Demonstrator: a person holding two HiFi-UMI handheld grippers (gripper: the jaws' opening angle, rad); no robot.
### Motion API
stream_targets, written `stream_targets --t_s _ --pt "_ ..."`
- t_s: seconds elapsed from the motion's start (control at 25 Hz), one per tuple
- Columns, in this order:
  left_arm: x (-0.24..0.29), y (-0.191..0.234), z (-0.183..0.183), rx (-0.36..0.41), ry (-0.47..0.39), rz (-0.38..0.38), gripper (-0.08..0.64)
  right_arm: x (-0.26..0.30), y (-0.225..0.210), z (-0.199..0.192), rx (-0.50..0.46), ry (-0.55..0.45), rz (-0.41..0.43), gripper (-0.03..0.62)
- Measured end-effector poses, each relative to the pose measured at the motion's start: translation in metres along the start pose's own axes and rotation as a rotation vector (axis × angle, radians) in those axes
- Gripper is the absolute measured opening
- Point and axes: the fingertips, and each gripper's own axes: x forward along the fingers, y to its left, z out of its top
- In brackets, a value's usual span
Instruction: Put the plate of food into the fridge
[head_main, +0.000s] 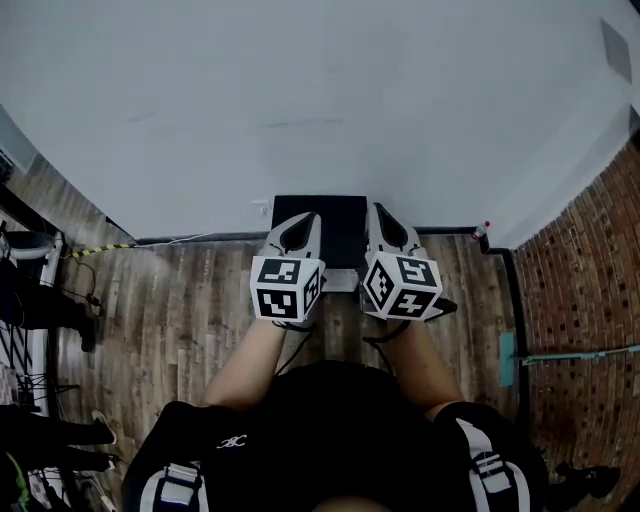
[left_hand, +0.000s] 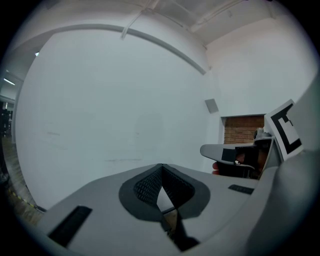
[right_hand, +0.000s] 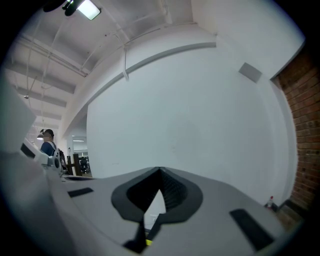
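Note:
No plate of food and no fridge shows in any view. I face a bare white wall (head_main: 300, 100). My left gripper (head_main: 298, 233) and right gripper (head_main: 389, 229) are held side by side in front of my body, both pointing at the wall, marker cubes toward me. In the left gripper view the left gripper (left_hand: 161, 166) has its jaws meeting at the tips with nothing between them. The right gripper (right_hand: 160, 171) looks the same in its own view, shut and empty. The right gripper (left_hand: 235, 152) also shows at the right of the left gripper view.
A black box (head_main: 337, 228) sits on the wooden floor (head_main: 180, 310) against the wall, just beyond the grippers. A brick wall (head_main: 590, 290) runs along the right. A small red-capped bottle (head_main: 486, 229) stands in the corner. A yellow-black cable (head_main: 100, 248) and equipment lie at the left.

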Motion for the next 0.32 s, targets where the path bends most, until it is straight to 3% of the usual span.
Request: stream_targets --t_s 0.32 --pt "0.02 -0.021 0.009 0.019 -0.01 0.002 -0.005 0.002 -0.027 0.003 0.0 0.005 0.001 0.014"
